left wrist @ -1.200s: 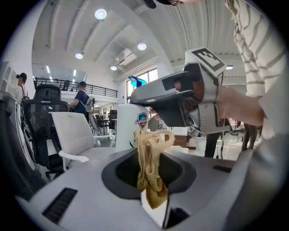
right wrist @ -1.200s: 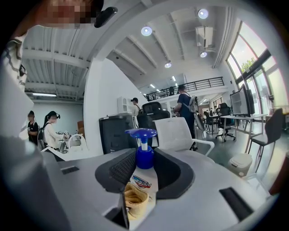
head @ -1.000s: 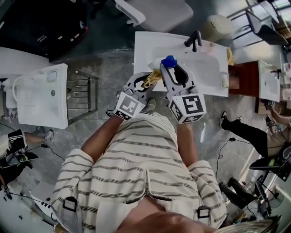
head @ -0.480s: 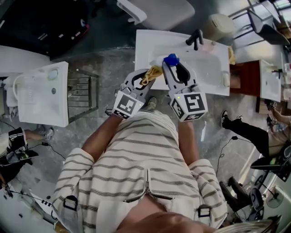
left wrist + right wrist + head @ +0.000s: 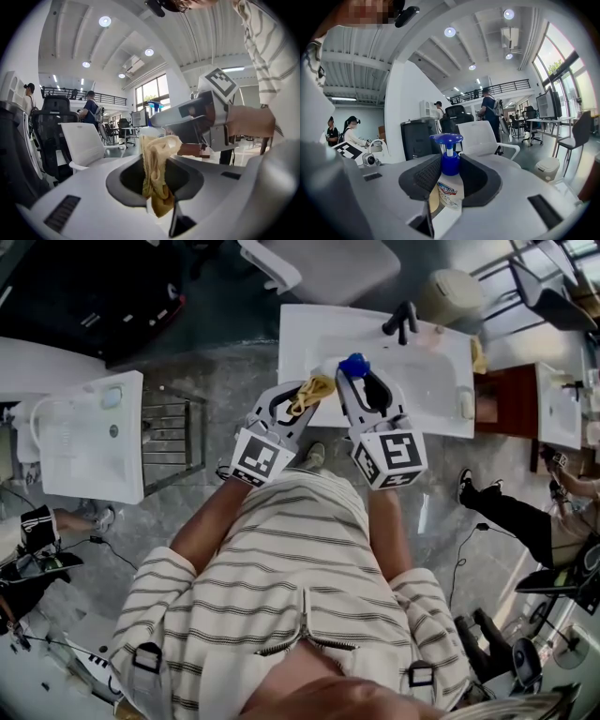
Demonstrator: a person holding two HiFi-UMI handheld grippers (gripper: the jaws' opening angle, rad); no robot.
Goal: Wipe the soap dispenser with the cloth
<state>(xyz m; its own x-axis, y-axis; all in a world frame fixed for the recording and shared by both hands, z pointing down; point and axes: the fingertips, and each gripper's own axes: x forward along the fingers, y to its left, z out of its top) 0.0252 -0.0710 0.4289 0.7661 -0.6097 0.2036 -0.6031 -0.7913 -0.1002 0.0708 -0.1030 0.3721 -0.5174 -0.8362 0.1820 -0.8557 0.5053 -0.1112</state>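
The soap dispenser (image 5: 449,180), a clear bottle with a blue pump top (image 5: 352,365), stands upright between the jaws of my right gripper (image 5: 361,381), which is shut on it over the white sink (image 5: 436,381). My left gripper (image 5: 302,397) is shut on a bunched yellow cloth (image 5: 157,180), whose top end (image 5: 315,390) sits just left of the bottle. In the left gripper view the cloth hangs between the jaws, and the right gripper (image 5: 187,117) lies close behind it. Whether cloth and bottle touch is unclear.
A black faucet (image 5: 400,320) stands at the sink's far edge. A white chair (image 5: 319,263) is beyond the sink, a second sink unit (image 5: 89,437) to the left with a metal rack (image 5: 169,432). People and cables are around the floor at right.
The left gripper with the cloth has shifted slightly up and right, toward the bottle. The right gripper and dispenser have stayed where they were.
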